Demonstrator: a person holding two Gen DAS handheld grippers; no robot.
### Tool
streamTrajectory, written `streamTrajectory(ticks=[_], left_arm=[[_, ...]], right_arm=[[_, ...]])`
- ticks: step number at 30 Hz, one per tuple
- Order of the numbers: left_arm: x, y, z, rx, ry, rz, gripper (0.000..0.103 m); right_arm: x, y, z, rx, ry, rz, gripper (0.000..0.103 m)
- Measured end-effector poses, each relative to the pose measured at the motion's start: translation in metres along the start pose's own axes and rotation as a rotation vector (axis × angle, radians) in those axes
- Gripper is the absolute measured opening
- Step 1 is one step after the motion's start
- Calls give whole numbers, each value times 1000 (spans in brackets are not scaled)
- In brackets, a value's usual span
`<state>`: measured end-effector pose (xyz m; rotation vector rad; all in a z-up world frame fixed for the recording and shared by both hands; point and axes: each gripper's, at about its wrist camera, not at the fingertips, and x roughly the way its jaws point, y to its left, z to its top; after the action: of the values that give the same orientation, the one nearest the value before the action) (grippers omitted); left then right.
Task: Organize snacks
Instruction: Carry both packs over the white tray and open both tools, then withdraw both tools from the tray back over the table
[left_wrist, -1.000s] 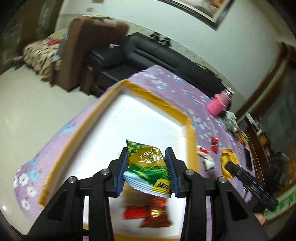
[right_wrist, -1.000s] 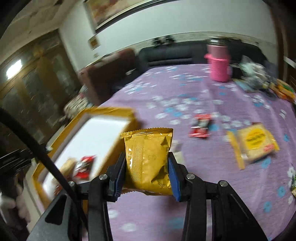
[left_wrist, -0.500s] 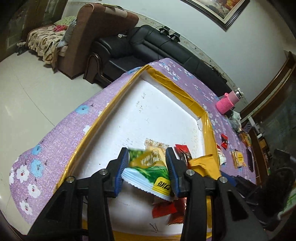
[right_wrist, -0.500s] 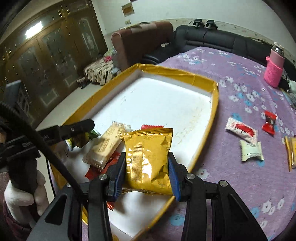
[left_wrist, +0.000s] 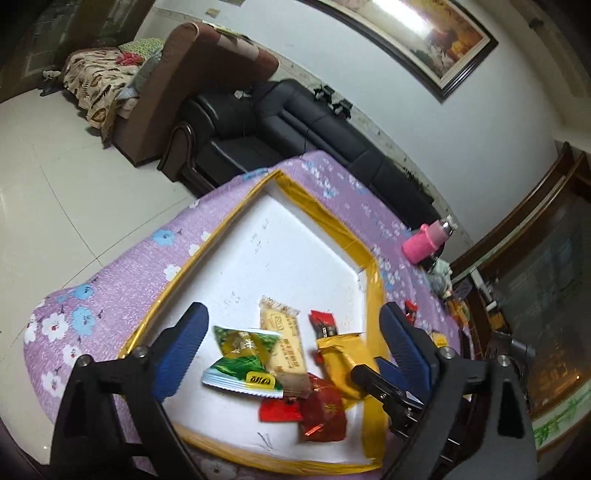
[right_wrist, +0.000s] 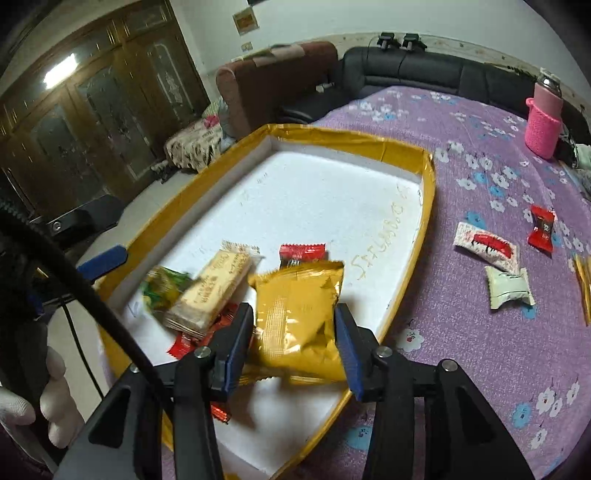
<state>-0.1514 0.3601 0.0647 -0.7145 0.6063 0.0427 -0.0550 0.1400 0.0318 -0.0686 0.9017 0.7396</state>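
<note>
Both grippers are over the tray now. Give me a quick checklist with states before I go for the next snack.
1. Left gripper open, jaws just opened: ok.
2. Green snack packet released into white tray: ok, free of the pads.
3. Gold packet over tray: ok.
4. Right gripper released gold packet: cannot tell; jaws just began opening, packet between pads.
5. Snacks left on purple tablecloth: not ok; white-red packet, pale green packet, red candy remain.
</note>
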Motion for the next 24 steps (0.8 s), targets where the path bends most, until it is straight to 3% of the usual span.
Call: streamTrajectory(ticks=[4, 10, 20, 24], left_arm=[[-9, -3, -1, -41, -15, -50, 96], [-9, -23, -7, -17, 15, -74, 97], [5, -63, -28, 71, 86, -101, 97], [23, -81, -41, 112, 142, -112, 97]], right_arm=[[-21, -6, -1, 7, -57, 4, 53], [-45, -44, -11, 94, -81, -17, 54], [-100, -174, -48, 329, -125, -186, 57], [-114, -206, -54, 390, -139, -230, 57]])
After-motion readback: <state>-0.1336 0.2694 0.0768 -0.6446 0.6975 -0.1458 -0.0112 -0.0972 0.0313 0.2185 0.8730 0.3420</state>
